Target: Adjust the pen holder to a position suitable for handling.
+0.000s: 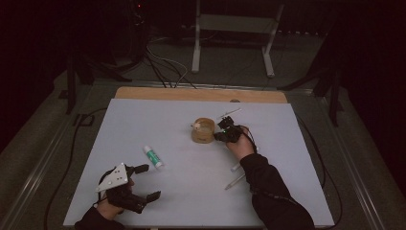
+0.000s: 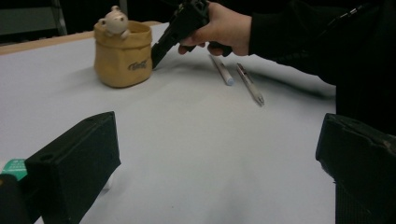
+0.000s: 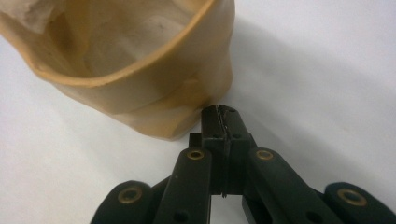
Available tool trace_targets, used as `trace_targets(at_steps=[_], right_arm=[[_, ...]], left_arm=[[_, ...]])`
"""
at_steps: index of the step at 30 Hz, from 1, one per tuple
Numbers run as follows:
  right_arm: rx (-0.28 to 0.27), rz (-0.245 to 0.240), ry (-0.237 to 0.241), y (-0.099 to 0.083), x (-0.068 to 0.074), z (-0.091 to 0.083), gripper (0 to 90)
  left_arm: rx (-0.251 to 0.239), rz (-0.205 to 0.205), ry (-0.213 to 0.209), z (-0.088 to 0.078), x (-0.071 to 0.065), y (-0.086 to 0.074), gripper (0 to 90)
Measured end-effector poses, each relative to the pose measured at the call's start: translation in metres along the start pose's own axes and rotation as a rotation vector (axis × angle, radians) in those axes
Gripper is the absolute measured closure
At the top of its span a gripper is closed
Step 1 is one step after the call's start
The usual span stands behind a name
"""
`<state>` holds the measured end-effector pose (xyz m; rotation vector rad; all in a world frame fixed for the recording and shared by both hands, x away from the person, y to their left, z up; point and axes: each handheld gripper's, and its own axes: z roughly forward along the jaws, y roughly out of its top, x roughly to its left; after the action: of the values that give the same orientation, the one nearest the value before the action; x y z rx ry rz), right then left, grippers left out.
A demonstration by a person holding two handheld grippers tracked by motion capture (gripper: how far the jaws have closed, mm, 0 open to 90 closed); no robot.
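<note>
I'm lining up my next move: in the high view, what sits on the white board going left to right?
Left gripper → glue stick → tan pot → right gripper, its tip at the pot's side.

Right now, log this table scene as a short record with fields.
surface: white board on a wooden table
holder: tan pouch-shaped cup with a small figurine on its rim, upright, past the board's centre
right gripper: fingers shut, empty, tips at the cup's side
left gripper: fingers open, empty, near the board's front edge
glue stick: lying flat, just beyond the left gripper
pens: two lying near the right forearm
</note>
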<state>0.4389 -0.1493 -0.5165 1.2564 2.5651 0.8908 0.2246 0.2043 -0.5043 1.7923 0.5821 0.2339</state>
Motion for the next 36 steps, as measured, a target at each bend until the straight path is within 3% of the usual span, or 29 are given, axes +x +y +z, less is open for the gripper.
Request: trace_targets(at_steps=[11, 20, 27, 30, 36], right_arm=[[0.016, -0.034, 0.010, 0.016, 0.017, 0.012, 90.0], [-0.002, -0.028, 0.004, 0.016, 0.013, 0.005, 90.0], [-0.055, -0.013, 0.008, 0.010, 0.008, -0.016, 90.0], [-0.107, 0.000, 0.038, 0.005, 0.006, -0.033, 89.8], [-0.173, 0.003, 0.058, -0.003, 0.005, -0.055, 82.9]], left_arm=[[-0.001, 0.001, 0.000, -0.001, 0.000, 0.000, 0.3], [0.005, -0.002, 0.002, 0.000, 0.001, 0.000, 0.4], [0.003, -0.004, 0.003, 0.000, 0.000, 0.000, 0.3], [0.007, -0.001, 0.004, 0.001, -0.001, 0.000, 0.3], [0.008, -0.002, 0.003, 0.001, 0.000, 0.000, 0.3]])
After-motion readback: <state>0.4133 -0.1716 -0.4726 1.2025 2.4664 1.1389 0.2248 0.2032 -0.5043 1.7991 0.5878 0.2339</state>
